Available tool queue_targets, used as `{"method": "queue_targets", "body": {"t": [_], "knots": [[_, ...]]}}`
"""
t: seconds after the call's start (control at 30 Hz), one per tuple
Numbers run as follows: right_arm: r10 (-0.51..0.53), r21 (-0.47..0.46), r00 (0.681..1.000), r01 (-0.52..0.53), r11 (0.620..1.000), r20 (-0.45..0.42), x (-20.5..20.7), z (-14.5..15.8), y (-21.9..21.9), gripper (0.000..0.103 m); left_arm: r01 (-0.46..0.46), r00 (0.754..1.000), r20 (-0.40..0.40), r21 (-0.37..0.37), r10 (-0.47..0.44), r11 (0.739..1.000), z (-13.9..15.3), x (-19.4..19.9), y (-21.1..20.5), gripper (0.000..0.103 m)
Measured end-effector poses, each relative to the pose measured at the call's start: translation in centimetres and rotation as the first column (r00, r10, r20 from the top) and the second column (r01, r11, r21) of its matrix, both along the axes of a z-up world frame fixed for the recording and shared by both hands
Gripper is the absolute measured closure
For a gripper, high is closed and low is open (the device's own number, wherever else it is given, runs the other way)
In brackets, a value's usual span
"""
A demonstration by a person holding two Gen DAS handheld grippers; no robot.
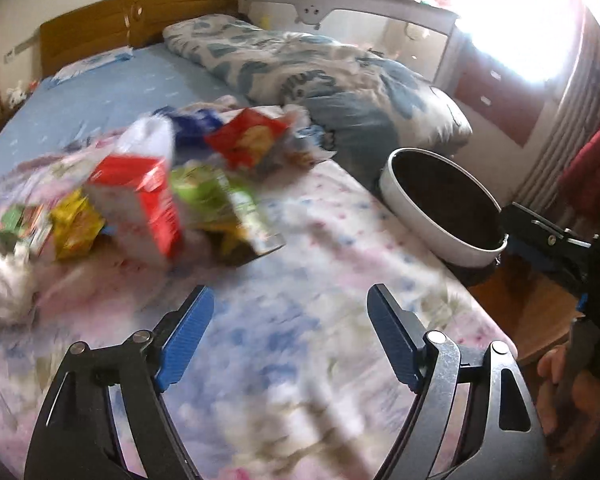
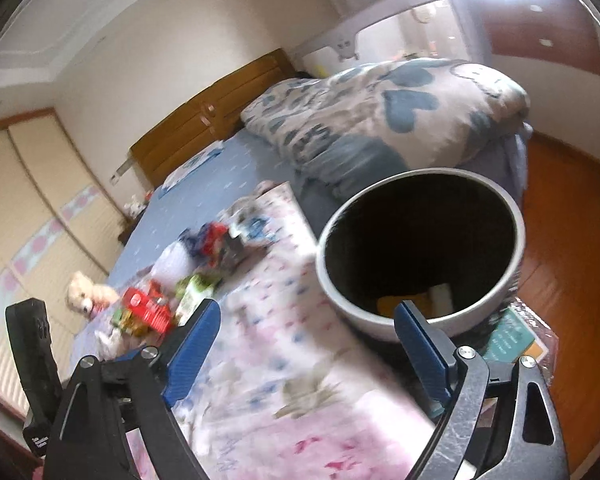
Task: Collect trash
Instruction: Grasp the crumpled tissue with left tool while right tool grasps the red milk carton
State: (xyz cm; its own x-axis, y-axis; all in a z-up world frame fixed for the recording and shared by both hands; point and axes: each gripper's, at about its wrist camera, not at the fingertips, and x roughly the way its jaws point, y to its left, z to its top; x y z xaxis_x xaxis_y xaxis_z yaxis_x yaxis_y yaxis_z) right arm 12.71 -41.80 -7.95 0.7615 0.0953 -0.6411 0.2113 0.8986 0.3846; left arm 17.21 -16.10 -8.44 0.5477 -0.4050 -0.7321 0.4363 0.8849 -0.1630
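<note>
Both hands over the bed (image 1: 112,92), frames motion-blurred. My left gripper (image 1: 290,334) is released, jaws wide, nothing between the blue pads, only the pink floral sheet (image 1: 320,240) below. My right gripper (image 2: 306,344) is also released and empty, its right finger (image 2: 420,344) overlapping the near rim of the trash bin (image 2: 340,292).

Trash pile (image 1: 160,184) sits on the floral sheet, up and left of the left gripper, well apart from it: red-and-white carton (image 1: 140,204), green pack (image 1: 208,192), yellow wrapper (image 1: 76,228), red snack bag (image 1: 244,140), more crumpled wrappers behind, too blurred to name.

The bin is white, round, dark inside, standing beside the bed's right edge. In the right wrist view something orange (image 2: 404,300) and something white (image 2: 442,296) lie at its bottom. Folded blue-and-white duvet (image 1: 320,76) lies near the headboard (image 1: 140,16)
</note>
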Motion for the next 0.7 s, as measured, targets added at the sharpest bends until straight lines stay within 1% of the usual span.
{"method": "queue_targets", "body": {"t": [0.1,0.27,0.37,0.5,0.6,0.7], "knots": [[0.042,-0.009,0.999,-0.042,0.999,-0.006,0.2,-0.6,2.1,0.013,-0.058,0.998,-0.009,-0.026,0.058,0.998,-0.4,-0.2,2.8,0.021],[0.099,-0.015,0.995,-0.099,0.995,-0.022,1.0,-1.6,4.7,0.013,-0.148,0.989,-0.001,-0.003,0.148,0.989,-1.0,0.0,6.4,0.021],[0.133,-0.01,0.991,-0.133,0.991,-0.035,1.7,-2.4,6.2,0.013,-0.203,0.979,-0.024,-0.003,0.203,0.979,-1.7,0.3,8.8,0.021],[0.187,-0.01,0.981,-0.188,0.982,-0.056,2.9,-3.3,8.4,0.013,-0.257,0.966,-0.016,0.016,0.258,0.966,-2.1,0.2,11.3,0.021],[0.222,-0.016,0.974,-0.223,0.975,-0.054,3.3,-3.4,9.9,0.013,-0.29,0.957,-0.009,0.02,0.29,0.957,-2.1,0.1,13.0,0.021],[0.28,-0.032,0.959,-0.282,0.959,-0.05,4.2,-3.5,12.4,0.014,-0.314,0.949,-0.001,0.023,0.314,0.949,-2.1,0.1,14.7,0.021]]}}
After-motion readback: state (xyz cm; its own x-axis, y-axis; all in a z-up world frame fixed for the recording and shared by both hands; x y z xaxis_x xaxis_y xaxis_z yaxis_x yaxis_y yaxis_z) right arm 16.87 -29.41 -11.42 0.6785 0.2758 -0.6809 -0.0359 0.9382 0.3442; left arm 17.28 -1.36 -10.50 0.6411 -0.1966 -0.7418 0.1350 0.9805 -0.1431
